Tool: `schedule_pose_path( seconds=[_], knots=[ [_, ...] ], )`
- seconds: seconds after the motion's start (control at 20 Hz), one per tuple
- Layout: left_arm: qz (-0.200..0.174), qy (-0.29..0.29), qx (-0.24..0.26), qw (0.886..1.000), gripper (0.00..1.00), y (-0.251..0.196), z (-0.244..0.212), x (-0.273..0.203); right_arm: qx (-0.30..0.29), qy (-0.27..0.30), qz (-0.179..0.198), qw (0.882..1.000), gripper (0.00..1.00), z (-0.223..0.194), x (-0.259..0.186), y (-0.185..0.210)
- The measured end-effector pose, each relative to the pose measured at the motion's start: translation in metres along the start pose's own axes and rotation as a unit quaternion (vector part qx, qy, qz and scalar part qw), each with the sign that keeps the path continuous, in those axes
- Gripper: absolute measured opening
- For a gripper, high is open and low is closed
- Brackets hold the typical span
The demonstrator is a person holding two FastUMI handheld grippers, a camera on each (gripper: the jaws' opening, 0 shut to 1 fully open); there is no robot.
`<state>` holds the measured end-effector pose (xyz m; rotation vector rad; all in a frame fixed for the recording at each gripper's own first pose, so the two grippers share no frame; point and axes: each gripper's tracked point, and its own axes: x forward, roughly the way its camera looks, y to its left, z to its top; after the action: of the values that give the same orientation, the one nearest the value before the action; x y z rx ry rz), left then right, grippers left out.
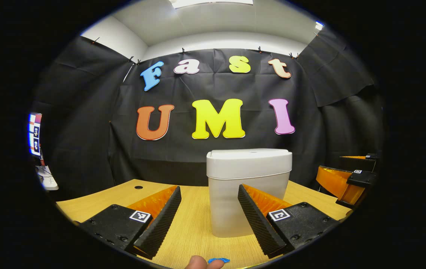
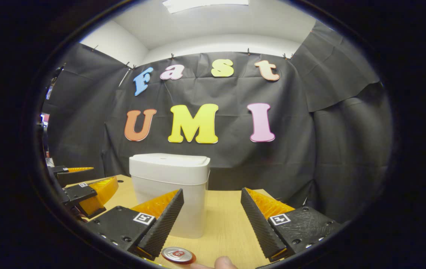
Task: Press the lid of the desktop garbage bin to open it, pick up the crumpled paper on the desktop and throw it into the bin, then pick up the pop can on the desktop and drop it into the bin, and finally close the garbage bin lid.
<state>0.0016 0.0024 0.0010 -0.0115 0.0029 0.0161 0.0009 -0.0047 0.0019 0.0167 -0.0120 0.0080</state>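
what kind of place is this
Likely a staged recording booth, not a real home: black cloth is clipped up as walls, and a plain wooden desk holds a closed white bin and a can. Both grippers are open.

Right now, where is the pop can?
In the right gripper view, the pop can stands on the wooden desk, just below the right gripper and in front of the closed white bin.

I count one garbage bin (image 1: 249, 186) with lid shut, one pop can (image 2: 177, 254), two grippers (image 1: 210, 220) (image 2: 212, 220), one desk (image 1: 194, 224).
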Motion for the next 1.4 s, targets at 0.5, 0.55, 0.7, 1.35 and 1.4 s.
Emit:
schedule_pose_path(
  seconds=[0.5, 0.55, 0.7, 1.35, 1.4],
  knots=[
    [0.009, -0.008, 0.008, 1.0, 0.98, 0.001, 0.0, 0.003, 0.002, 0.008, 0.007, 1.0, 0.95, -0.002, 0.0, 0.001],
    [0.01, -0.009, 0.007, 1.0, 0.98, 0.001, 0.001, 0.003, 0.0, 0.008, 0.007, 1.0, 0.95, -0.001, 0.0, 0.002],
    [0.011, -0.01, 0.002, 1.0, 0.98, 0.002, -0.001, 0.004, -0.005, 0.005, 0.008, 1.0, 0.95, 0.002, -0.001, 0.003],
    [0.002, -0.007, -0.013, 1.0, 0.98, 0.012, -0.01, 0.002, -0.04, -0.042, 0.048, 0.997, 0.93, 0.073, 0.043, 0.044],
    [0.001, -0.006, -0.014, 1.0, 0.98, 0.014, -0.011, 0.003, -0.043, -0.039, 0.052, 0.997, 0.96, 0.076, 0.049, 0.05]
  ],
)
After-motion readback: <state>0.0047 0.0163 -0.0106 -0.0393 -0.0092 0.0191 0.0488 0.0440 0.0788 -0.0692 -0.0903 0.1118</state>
